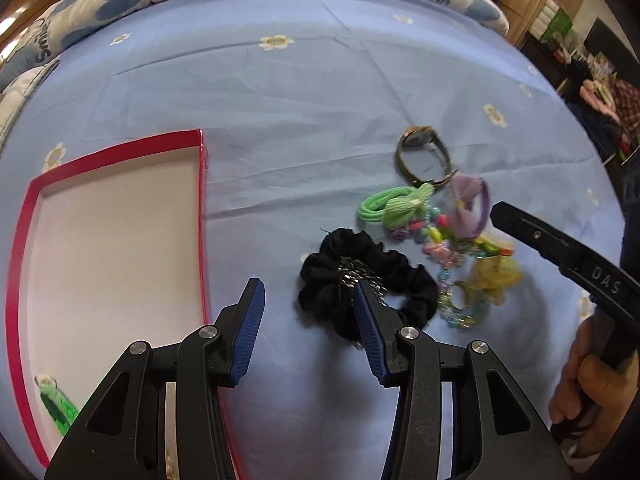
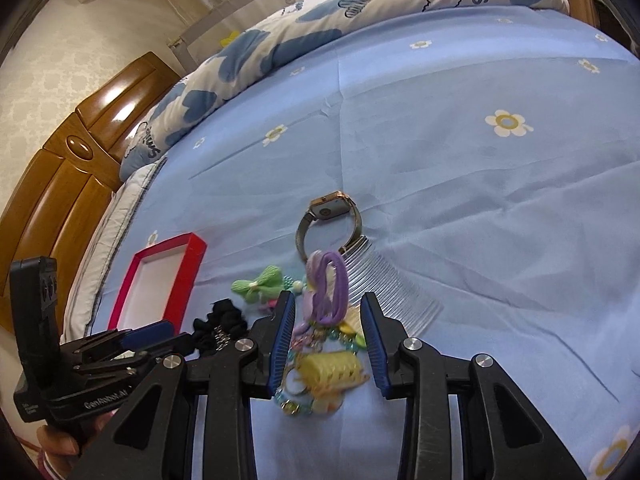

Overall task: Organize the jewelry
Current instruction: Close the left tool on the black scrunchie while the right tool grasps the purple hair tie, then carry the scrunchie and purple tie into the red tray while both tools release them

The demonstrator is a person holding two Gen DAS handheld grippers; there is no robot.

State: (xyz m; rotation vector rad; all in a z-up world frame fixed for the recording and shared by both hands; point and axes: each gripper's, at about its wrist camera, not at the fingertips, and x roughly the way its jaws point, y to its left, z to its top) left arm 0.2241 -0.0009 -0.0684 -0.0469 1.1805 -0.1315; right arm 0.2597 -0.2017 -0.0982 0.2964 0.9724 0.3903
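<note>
A pile of jewelry lies on the blue bedsheet point(image 1: 280, 100): a watch point(image 1: 424, 156), a green hair tie point(image 1: 392, 208), a purple hair tie point(image 2: 330, 284), a colourful bead bracelet point(image 1: 436, 240), a yellow bow clip point(image 2: 332, 368) and a black scrunchie point(image 1: 360, 276) with a silver chain on it. My left gripper point(image 1: 307, 292) is open over bare sheet, its right finger overlapping the scrunchie. My right gripper point(image 2: 327, 298) is open and straddles the purple tie, beads and yellow clip. A red box point(image 1: 200, 216) with a white floor holds a green item point(image 1: 56, 404).
A clear comb point(image 2: 388, 284) lies right of the pile, beside the watch point(image 2: 328, 220). A folded quilt point(image 2: 280, 40) runs along the far side of the bed, and a wooden headboard point(image 2: 60, 184) stands at the left. A hand point(image 1: 588, 380) holds the right gripper.
</note>
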